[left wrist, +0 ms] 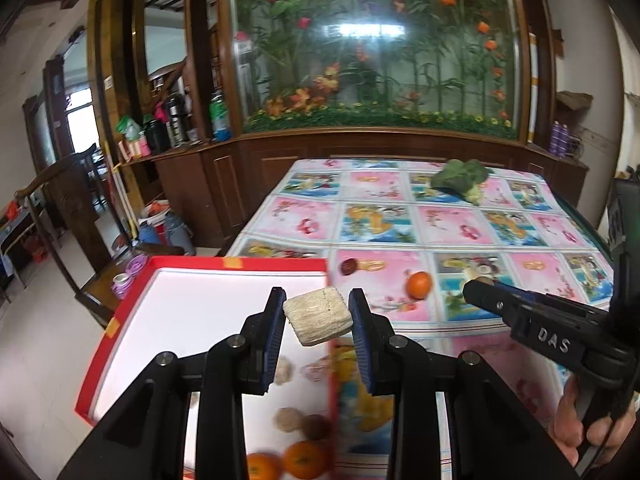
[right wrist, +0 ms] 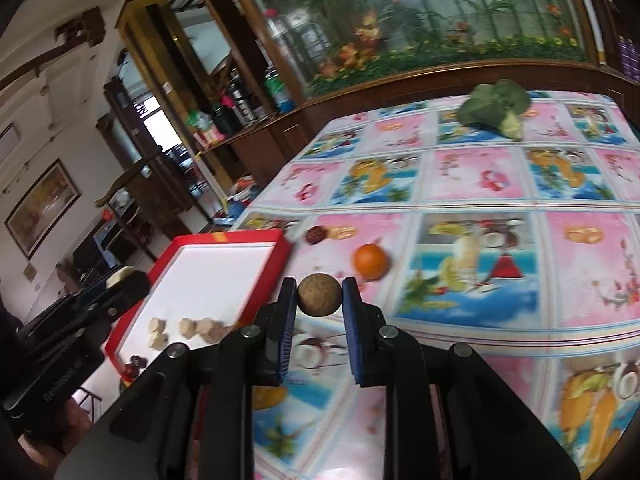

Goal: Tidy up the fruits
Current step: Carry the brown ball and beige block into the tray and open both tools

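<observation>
Two claws gripping, left claw (left wrist: 318, 316) a pale block (left wrist: 318, 316), right claw (right wrist: 319, 295) a brown ball (right wrist: 319, 295), "DAS" lettering (left wrist: 554, 340).

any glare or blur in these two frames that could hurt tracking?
Left wrist: ceiling-light glare washes out the glass display case; oranges in the red box are smeared. Right wrist: tablecloth near the lens is blurred; round brown fruit stays sharp. Both show fisheye bending at the edges.

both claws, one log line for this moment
left claw: shut on beige fibrous block | right claw: shut on round brown fruit | red-rimmed white tray: partly filled
</observation>
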